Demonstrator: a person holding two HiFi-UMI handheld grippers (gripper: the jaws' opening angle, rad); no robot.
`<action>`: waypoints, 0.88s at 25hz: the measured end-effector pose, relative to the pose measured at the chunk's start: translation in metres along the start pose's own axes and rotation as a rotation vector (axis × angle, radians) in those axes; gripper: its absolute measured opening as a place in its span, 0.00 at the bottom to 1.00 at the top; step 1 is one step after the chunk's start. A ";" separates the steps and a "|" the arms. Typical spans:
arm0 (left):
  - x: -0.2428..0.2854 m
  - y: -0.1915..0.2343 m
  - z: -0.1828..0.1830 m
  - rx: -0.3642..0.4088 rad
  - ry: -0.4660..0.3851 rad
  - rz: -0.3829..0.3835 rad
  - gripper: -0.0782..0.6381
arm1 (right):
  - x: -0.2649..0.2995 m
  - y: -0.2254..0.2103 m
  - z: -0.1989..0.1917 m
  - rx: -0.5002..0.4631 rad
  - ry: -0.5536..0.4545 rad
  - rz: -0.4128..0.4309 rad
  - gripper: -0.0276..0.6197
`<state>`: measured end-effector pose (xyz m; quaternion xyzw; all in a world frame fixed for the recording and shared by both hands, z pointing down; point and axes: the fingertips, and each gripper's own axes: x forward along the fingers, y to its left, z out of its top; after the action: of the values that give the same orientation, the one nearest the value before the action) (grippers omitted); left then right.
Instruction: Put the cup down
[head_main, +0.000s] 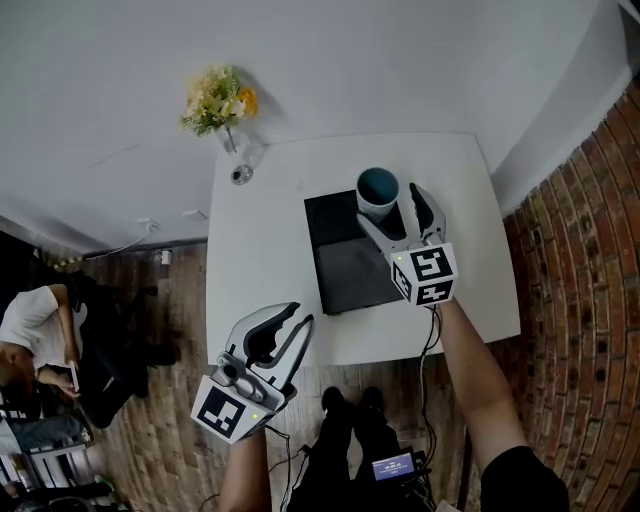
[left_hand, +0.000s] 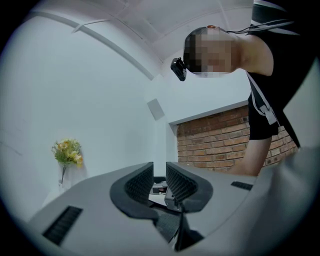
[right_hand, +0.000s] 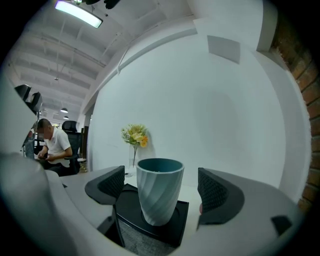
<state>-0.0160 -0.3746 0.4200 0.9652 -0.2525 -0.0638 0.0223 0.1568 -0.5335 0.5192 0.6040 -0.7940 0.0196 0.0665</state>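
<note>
The right gripper (head_main: 390, 205) has its jaws spread wide. The cup (head_main: 380, 192) stands upright between them, clear of both pads with a gap on each side. In the right gripper view the cup (right_hand: 159, 190) sits centred ahead of this gripper (right_hand: 161, 184), its base resting on the far end of a black tray (right_hand: 182, 210). The tray (head_main: 345, 270) runs back under the gripper toward the person and lies on a white table (head_main: 260, 250).

Beyond the cup, to this gripper's left, a bunch of flowers (right_hand: 135, 135) stands in a glass vase (head_main: 240, 165) at the table's far corner.

The left gripper (head_main: 298, 315) hangs off the near edge of the table, well apart from the cup. Its jaws are drawn close together, with only a narrow slit between the pads (left_hand: 141, 181) and nothing in it.
</note>
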 end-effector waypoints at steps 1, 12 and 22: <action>-0.001 -0.001 0.002 0.002 -0.002 0.000 0.22 | -0.004 0.001 0.001 0.003 0.001 -0.003 0.75; -0.005 -0.008 0.007 -0.011 0.020 0.010 0.22 | -0.061 0.038 0.039 0.032 -0.029 0.062 0.74; -0.004 -0.028 0.028 -0.002 0.035 -0.001 0.22 | -0.133 0.086 0.105 -0.016 -0.094 0.179 0.62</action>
<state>-0.0095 -0.3489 0.3908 0.9663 -0.2516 -0.0473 0.0275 0.1000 -0.3948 0.4021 0.5303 -0.8471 -0.0090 0.0320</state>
